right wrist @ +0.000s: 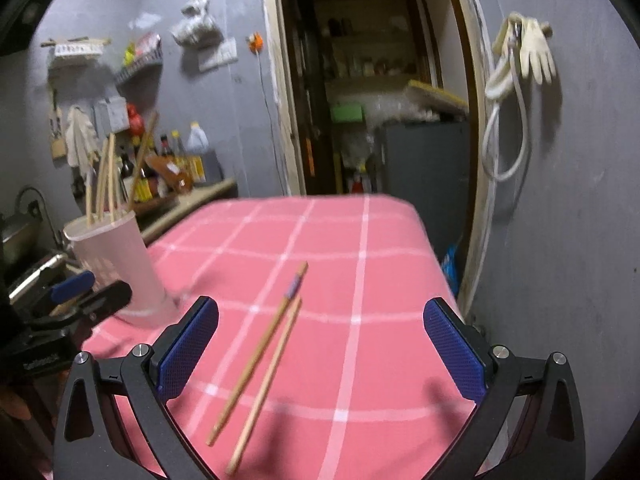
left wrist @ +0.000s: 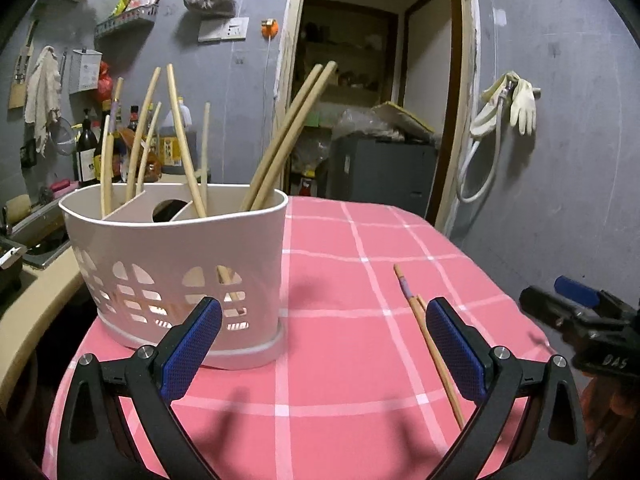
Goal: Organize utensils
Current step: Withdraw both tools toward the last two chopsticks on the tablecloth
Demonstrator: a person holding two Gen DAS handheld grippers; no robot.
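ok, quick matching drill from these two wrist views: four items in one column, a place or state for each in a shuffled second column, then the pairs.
Items:
1. utensil holder
2. two loose chopsticks
3. rubber gloves
4. left gripper

Place or state:
A. hanging on the grey wall right of the doorway
B. lying side by side on the pink checked cloth
C. open, holding nothing
D. standing at the cloth's left edge with chopsticks upright in it

Pairs: 1-D, 2-B, 3-A, 4-C
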